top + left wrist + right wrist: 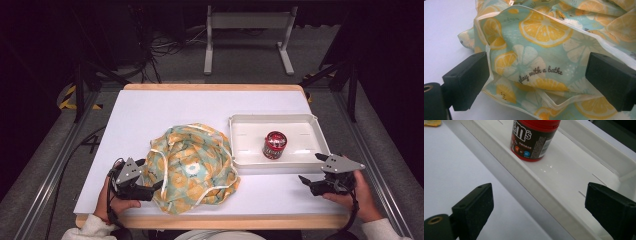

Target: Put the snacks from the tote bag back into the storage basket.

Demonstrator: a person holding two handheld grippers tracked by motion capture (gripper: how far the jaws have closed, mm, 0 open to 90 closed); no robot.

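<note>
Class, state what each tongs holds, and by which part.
Nothing is held: left tongs stand open around the bag's edge; right tongs open before the tray.

Mint bag (pixel 192 167) with orange slices; red-and-brown can (pixel 274 145); white tray (pixel 305 122).

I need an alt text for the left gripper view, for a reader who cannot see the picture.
The left gripper is open, its two black jaws standing on either side of a crumpled fabric bag printed with orange slices on pale green. The words "play with a bathe" are printed on the fabric between the jaws. The white table shows at the left.
</note>
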